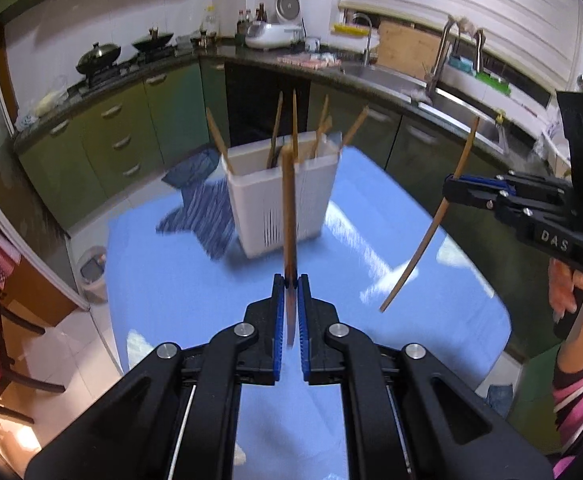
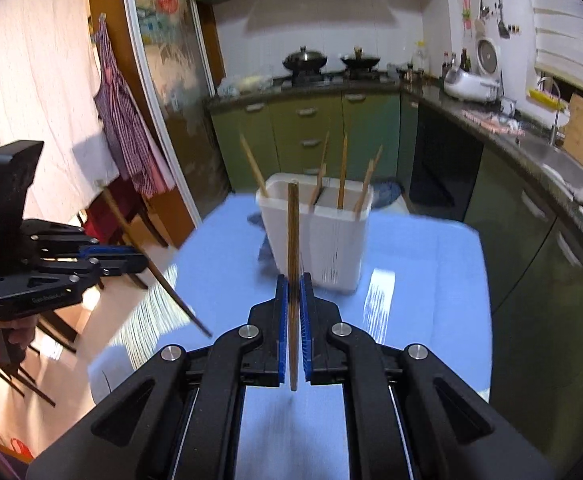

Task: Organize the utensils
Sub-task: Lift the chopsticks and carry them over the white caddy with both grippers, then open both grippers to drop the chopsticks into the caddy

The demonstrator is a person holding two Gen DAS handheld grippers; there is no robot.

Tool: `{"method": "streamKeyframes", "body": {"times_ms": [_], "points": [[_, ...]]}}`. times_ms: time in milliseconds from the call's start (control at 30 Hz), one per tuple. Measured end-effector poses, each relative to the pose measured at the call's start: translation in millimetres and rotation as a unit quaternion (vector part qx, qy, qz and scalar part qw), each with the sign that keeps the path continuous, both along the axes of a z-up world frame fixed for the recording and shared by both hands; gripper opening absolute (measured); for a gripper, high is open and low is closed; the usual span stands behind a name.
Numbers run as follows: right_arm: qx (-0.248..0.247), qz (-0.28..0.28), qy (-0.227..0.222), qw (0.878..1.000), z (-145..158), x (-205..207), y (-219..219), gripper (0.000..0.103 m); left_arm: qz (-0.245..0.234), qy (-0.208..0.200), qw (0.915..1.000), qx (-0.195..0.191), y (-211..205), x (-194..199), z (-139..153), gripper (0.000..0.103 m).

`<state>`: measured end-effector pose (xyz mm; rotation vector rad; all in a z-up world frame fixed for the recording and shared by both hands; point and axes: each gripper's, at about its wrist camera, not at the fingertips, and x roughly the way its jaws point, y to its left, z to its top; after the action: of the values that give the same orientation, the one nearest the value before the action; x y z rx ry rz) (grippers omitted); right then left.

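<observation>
Left wrist view is filled by a blue-covered desk (image 1: 431, 320), on which a white utensil holder (image 1: 281, 200) is stood upright at the far side, with several chopsticks (image 1: 293, 120) leaned inside it. A dark striped cloth (image 1: 203, 208) is laid just beside the holder. Green kitchen cabinets (image 1: 103, 140) are seen beyond the desk. The left gripper (image 1: 290, 286) is held above the desk, tilted downward, its jaws pinched on a brown chopstick (image 1: 288, 200) that is pointed toward the holder. The right gripper (image 1: 453, 186) is raised at the right edge by a hand (image 1: 575, 292) in a pink striped sleeve, its jaws clamped on a second chopstick (image 1: 435, 224), slanted and clear of the desk
</observation>
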<state>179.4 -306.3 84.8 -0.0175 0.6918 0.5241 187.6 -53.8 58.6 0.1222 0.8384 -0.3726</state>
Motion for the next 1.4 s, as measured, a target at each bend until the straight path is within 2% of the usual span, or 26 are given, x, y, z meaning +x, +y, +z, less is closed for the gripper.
{"method": "streamKeyframes", "body": {"times_ms": [333,500,667,800,933,1033,1133,1200,1267,1333,1367,1400], "points": [[0.033,-0.031,-0.057,0.997,83,48,3,0.007,0.003,-0.080,0.9967,-0.012,-24,56,82,0.007],[0.043,-0.041,-0.060,0.996,101,74,4,0.007,0.015,-0.107,0.9940,-0.020,-29,90,96,0.007],[0.045,-0.047,-0.059,0.996,104,98,3,0.007,0.032,-0.109,0.9935,-0.010,-35,128,80,0.007],[0.043,-0.052,-0.060,0.996,105,110,4,0.007,0.040,-0.073,0.9965,-0.007,-36,155,48,0.007],[0.039,-0.055,-0.061,0.996,106,116,7,0.007,0.041,-0.037,0.9985,0.002,-35,165,18,0.007],[0.038,-0.060,-0.061,0.996,106,122,9,0.007,0.038,-0.029,0.9989,0.000,-32,160,6,0.012],[0.038,-0.066,-0.063,0.995,105,127,11,0.007,0.037,-0.044,0.9983,0.001,-29,145,4,0.030],[0.038,-0.069,-0.065,0.995,105,131,11,0.007,0.039,-0.069,0.9968,0.002,-26,128,6,0.056],[0.036,-0.073,-0.066,0.994,105,136,13,0.007,0.041,-0.094,0.9948,0.002,-25,111,9,0.069],[0.034,-0.080,-0.068,0.994,104,142,14,0.007,0.045,-0.134,0.9899,0.010,-26,85,10,0.082],[0.035,-0.082,-0.067,0.994,103,145,15,0.007,0.050,-0.150,0.9872,0.015,-26,74,9,0.091],[0.034,-0.085,-0.068,0.994,102,147,15,0.007,0.053,-0.161,0.9853,0.018,-27,67,10,0.095]]}}
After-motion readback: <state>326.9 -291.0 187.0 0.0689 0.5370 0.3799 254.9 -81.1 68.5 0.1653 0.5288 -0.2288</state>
